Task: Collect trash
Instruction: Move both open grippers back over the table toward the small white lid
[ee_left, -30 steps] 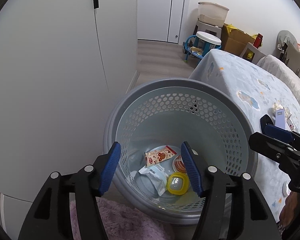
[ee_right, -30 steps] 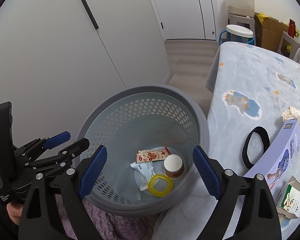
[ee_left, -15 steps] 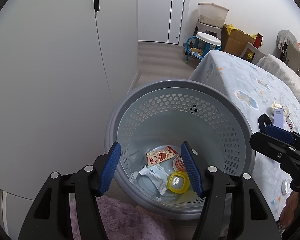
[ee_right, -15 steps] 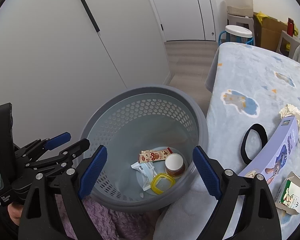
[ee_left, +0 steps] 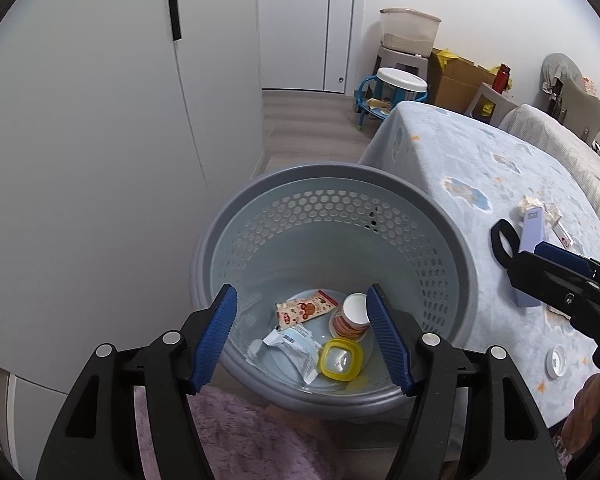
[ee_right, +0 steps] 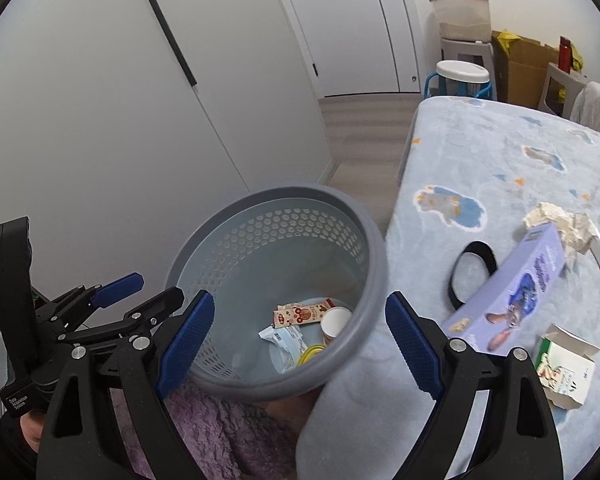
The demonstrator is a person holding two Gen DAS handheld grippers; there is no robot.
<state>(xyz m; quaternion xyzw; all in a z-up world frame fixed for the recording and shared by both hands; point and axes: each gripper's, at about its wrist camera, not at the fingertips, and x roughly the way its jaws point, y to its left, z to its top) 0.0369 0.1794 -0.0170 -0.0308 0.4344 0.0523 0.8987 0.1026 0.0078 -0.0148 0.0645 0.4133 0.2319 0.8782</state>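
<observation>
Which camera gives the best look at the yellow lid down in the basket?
The left wrist view: the yellow lid lies fully visible on the basket floor. In the right wrist view the rim hides all but a sliver.

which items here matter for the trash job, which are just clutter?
Job:
grey basket
purple box
crumpled paper
small open carton
white cap

Clutter:
black strap loop
storage bin
cardboard box

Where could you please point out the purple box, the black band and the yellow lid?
purple box [ee_right: 512, 288]: right wrist view, printed top face.
black band [ee_right: 456, 276]: right wrist view, left arc.
yellow lid [ee_left: 341, 359]: left wrist view, centre.
</observation>
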